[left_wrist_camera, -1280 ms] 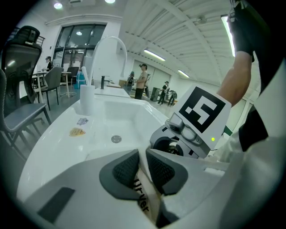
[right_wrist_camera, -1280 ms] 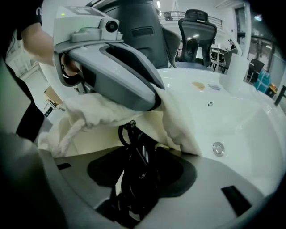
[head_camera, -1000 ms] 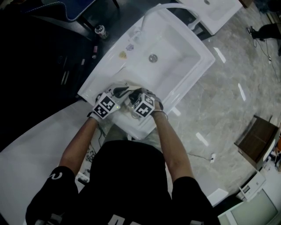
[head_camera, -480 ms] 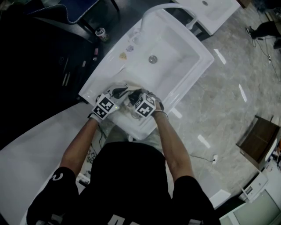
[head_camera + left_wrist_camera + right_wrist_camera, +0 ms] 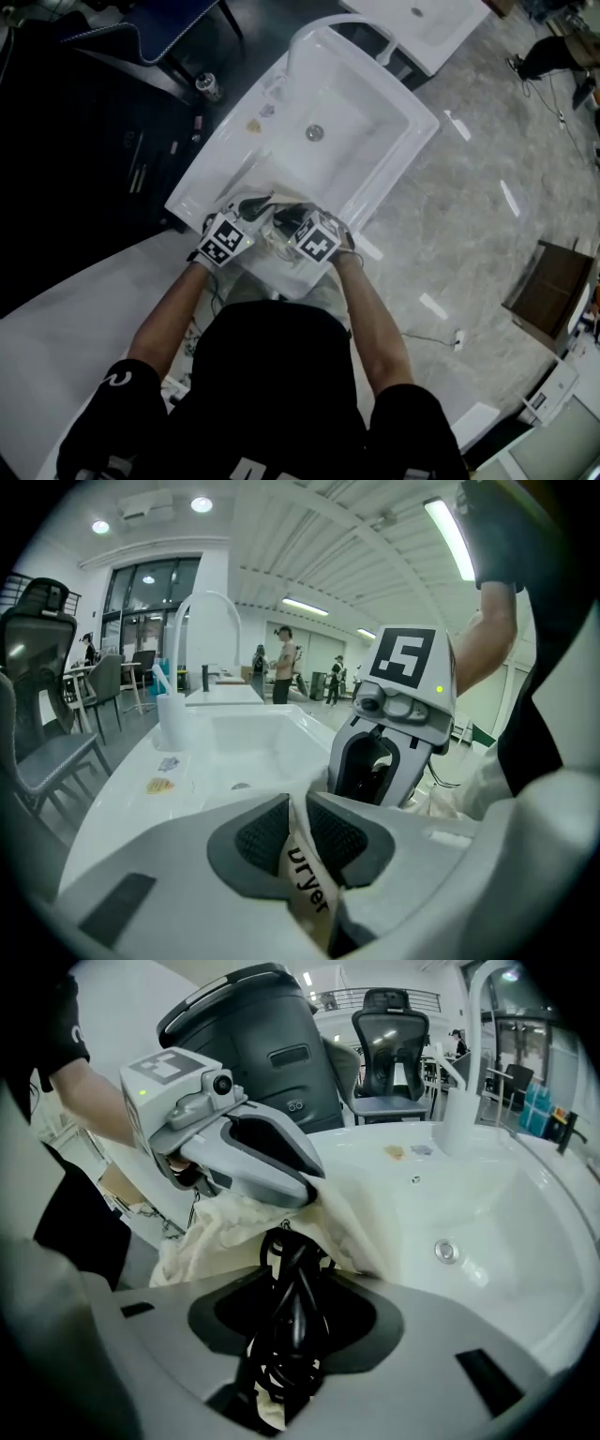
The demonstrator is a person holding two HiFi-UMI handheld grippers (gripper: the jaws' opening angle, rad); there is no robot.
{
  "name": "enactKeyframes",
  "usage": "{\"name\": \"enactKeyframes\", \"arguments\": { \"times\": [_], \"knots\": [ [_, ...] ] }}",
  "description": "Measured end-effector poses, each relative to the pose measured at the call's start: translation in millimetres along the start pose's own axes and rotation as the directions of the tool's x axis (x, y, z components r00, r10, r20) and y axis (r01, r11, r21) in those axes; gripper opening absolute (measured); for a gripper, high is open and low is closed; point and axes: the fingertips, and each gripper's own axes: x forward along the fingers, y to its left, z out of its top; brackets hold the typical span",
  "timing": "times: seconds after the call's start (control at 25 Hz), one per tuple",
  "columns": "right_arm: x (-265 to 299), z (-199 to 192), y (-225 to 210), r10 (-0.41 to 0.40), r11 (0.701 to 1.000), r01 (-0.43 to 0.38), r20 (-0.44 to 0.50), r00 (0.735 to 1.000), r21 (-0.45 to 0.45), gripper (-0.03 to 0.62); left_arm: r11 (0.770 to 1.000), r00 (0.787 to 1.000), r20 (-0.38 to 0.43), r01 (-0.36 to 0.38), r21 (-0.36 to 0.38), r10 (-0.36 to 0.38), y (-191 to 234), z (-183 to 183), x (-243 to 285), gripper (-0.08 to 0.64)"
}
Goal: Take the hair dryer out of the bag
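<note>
A cream cloth bag [image 5: 211, 1237] lies on the near rim of the white sink [image 5: 375, 141]. My left gripper [image 5: 298, 832] is shut on the bag's printed edge [image 5: 307, 892] and holds it up. My right gripper [image 5: 292, 1321] points down at the bag's mouth. A black coiled cord [image 5: 292, 1283] of the hair dryer runs from the bag up between its jaws. Those jaws have just been closing and now pinch the coil. The dryer's body is hidden in the cloth. In the head view both grippers, left [image 5: 246, 214] and right [image 5: 292, 223], sit close together over the bag [image 5: 272, 242].
A tall curved faucet [image 5: 202, 611] stands at the sink's far end, with the drain [image 5: 446, 1251] in the basin. Small stickers and a white cup [image 5: 172, 719] sit on the sink's left ledge. Office chairs [image 5: 394, 1044] and dark furniture stand beyond. Grey floor lies to the right.
My right gripper has lifted a little with the black cord between its jaws. The left gripper has stayed on the bag. The head view has shifted slightly.
</note>
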Motion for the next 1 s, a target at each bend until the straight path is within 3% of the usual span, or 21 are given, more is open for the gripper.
{"name": "enactKeyframes", "arguments": {
  "times": [0.28, 0.48, 0.76, 0.84, 1.0],
  "knots": [
    [-34.6, -20.3, 11.8, -0.050, 0.995, 0.049, 0.018, 0.999, 0.086, 0.147, 0.999, 0.999, 0.008, 0.037, -0.002, -0.037, -28.3, 12.7, 3.1, 0.097],
    [-49.0, -27.1, 23.1, -0.083, 0.987, 0.077, 0.037, 0.996, 0.142, 0.146, 0.997, 0.997, 0.028, 0.068, 0.037, -0.069, -48.7, 26.0, -2.8, 0.137],
    [-54.2, -34.7, 32.8, -0.100, 0.985, 0.090, 0.065, 0.993, 0.145, 0.143, 0.989, 0.982, 0.125, 0.146, -0.032, -0.140, -53.6, 42.5, -33.6, 0.172],
    [-55.4, -38.9, 34.3, -0.101, 0.986, 0.090, 0.065, 0.993, 0.143, 0.138, 0.992, 0.986, 0.132, 0.112, -0.062, -0.103, -39.3, 40.1, -42.3, 0.170],
    [-60.7, -44.4, 38.0, -0.107, 0.987, 0.098, 0.070, 0.992, 0.130, 0.137, 0.991, 0.999, 0.025, 0.041, -0.130, -0.038, -4.9, 10.7, -37.7, 0.173]
  ]
}}
